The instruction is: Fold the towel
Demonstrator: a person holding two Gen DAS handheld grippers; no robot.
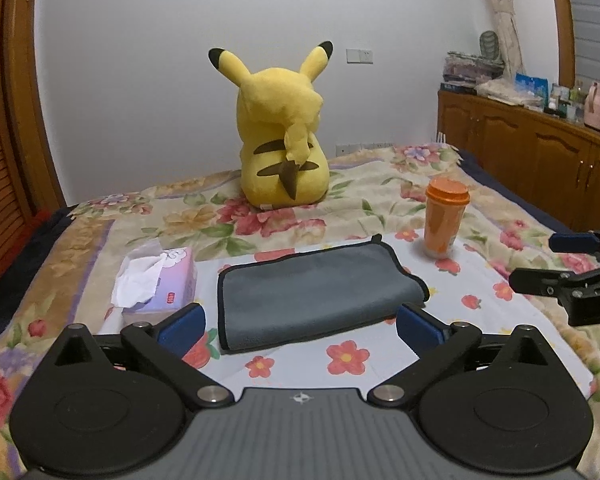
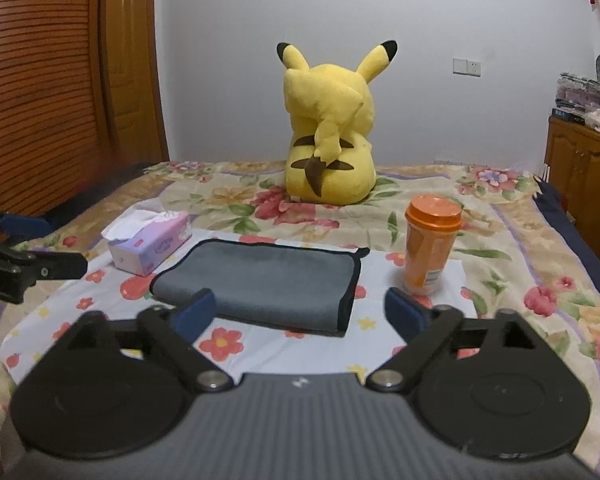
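A grey towel (image 1: 312, 292) with black trim lies folded flat on a white floral cloth (image 1: 380, 356) on the bed; it also shows in the right wrist view (image 2: 268, 284). My left gripper (image 1: 300, 324) is open and empty, held just short of the towel's near edge, apart from it. My right gripper (image 2: 300, 312) is open and empty, also just short of the towel's near edge. The right gripper shows at the right edge of the left wrist view (image 1: 556, 264). The left gripper shows at the left edge of the right wrist view (image 2: 40, 244).
A tissue box (image 1: 160, 280) lies left of the towel. An orange lidded cup (image 1: 444, 216) stands to its right. A yellow plush toy (image 1: 284, 132) sits behind, near the wall. A wooden cabinet (image 1: 540, 152) runs along the right; wooden doors (image 2: 40, 80) stand on the left.
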